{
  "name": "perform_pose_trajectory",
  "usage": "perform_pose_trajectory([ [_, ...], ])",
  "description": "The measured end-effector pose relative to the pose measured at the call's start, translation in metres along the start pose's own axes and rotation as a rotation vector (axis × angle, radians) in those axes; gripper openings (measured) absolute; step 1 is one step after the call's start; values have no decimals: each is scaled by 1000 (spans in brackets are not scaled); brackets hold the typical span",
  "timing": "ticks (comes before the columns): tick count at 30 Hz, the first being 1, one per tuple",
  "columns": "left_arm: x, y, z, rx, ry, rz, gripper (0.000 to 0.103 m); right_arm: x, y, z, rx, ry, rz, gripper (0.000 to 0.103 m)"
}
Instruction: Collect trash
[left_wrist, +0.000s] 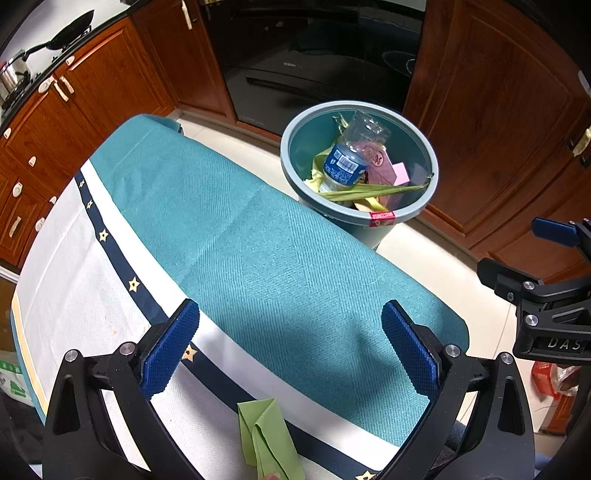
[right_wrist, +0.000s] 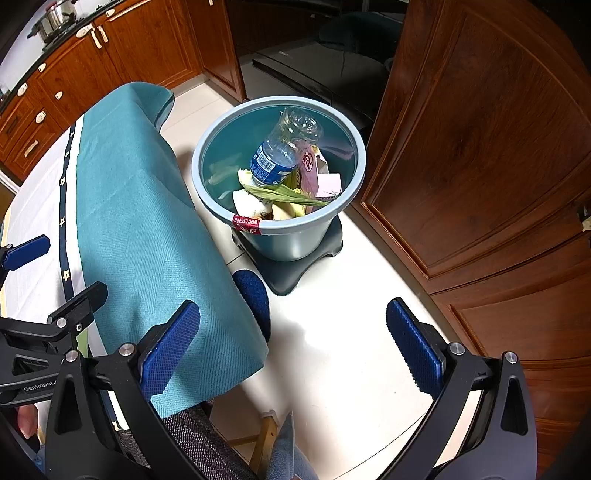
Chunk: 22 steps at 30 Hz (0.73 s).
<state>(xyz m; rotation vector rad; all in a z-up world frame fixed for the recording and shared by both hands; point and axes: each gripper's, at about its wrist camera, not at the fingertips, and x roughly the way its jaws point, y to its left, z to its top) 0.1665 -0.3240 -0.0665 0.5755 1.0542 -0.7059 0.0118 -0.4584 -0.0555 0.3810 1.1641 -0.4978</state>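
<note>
Left tongs (left_wrist: 290, 354) spread wide, nothing between the pads. Right tongs (right_wrist: 293, 349) also spread, empty, hanging over the floor (right_wrist: 332, 332) off the worktop edge.

Remaining trash on the worktop (left_wrist: 74, 295): one folded green paper scrap (left_wrist: 266, 439), bottom centre of the left view, lying on the white part of the cloth and crossing the navy star border. It sits below the left tongs, nearer the camera than the pads.

Handling, my read: very light, thin, soft, no crush risk. Flat areas will be hard to get a pad under; the raised fold ridge in the middle looks like the best pinch point. Cloth is loose, so a low pinch could snag fabric along with it.

Bin (left_wrist: 360, 170) upper centre-right of the left view, on the floor just past the teal cloth overhang (right_wrist: 155, 221). Already holds a plastic bottle (right_wrist: 282, 151), pink cartons and green husk-like leaves; still open room on the left side of the bin in the right view. It stands on a dark base (right_wrist: 291, 269).

Clearance: worktop between scrap and bin is bare. Right tongs frame shows at the right edge of the left view, near the likely carry path. Paper may flutter if let go high.
</note>
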Motion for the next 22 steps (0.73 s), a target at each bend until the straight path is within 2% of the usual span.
perform_pose_trajectory([
  [22, -6, 7, -6, -8, -10, 3, 99, -1, 3, -1, -10, -4, -6, 97],
])
